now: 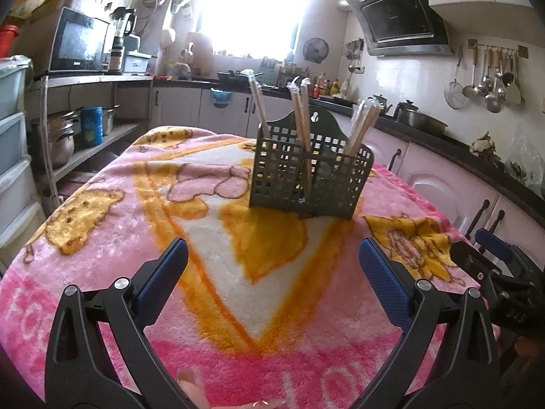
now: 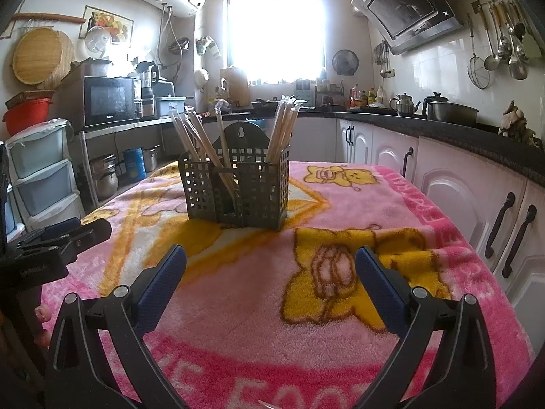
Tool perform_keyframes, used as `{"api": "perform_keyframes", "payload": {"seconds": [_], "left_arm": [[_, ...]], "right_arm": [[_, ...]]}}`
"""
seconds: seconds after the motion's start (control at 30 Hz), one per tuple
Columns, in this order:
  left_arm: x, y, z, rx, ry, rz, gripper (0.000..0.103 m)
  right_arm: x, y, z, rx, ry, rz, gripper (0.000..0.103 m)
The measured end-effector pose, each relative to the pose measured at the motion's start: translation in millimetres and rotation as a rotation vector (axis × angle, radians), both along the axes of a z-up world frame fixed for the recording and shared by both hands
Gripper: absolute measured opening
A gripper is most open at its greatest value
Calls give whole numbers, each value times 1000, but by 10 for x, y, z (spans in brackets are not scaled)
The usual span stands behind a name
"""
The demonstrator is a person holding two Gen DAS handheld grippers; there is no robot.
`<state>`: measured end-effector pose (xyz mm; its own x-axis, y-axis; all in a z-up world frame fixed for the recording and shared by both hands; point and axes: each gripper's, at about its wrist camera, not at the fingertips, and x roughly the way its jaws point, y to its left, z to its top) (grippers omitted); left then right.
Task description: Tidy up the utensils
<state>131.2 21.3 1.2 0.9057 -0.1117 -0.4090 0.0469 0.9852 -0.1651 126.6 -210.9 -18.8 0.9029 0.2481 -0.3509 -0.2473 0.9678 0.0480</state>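
A dark green slotted utensil holder (image 1: 308, 177) stands upright on the pink blanket-covered table (image 1: 136, 238), also in the right wrist view (image 2: 238, 191). Wrapped wooden chopsticks (image 1: 362, 126) stand in its compartments; in the right wrist view bundles lean left (image 2: 194, 139) and right (image 2: 284, 126). My left gripper (image 1: 272, 259) is open and empty, low over the blanket in front of the holder. My right gripper (image 2: 270, 266) is open and empty, also short of the holder. Each gripper shows at the other view's edge, the right one (image 1: 494, 259) and the left one (image 2: 58, 238).
Kitchen cabinets with black handles (image 2: 511, 231) run close along the table's right side. A metal shelf with pots (image 1: 68, 129) and plastic drawers (image 2: 44, 173) stand to the left. A counter with pots and bottles (image 2: 442, 109) lies behind.
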Motion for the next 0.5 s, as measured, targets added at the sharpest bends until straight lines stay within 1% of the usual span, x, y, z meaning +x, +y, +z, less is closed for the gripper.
{"api": "perform_keyframes", "payload": {"seconds": [0.1,0.23,0.33,0.4,0.43,0.5], "left_arm": [[15,23,0,-13,6,3,92],[-2,78,36,-32,6,9,92],[52,254,81,-56,38,53,92],[84,396,119,-50,54,78,92],[96,486,140,-39,55,107,92],[127,651,163,-18,73,156,92]], "right_arm": [[15,-20,13,6,7,-5,97],[70,-94,15,18,40,-24,97],[194,-246,11,39,106,-50,97],[281,-383,4,30,137,-91,97],[348,-488,-8,11,157,-133,97],[496,-653,-46,-21,219,-182,97]]}}
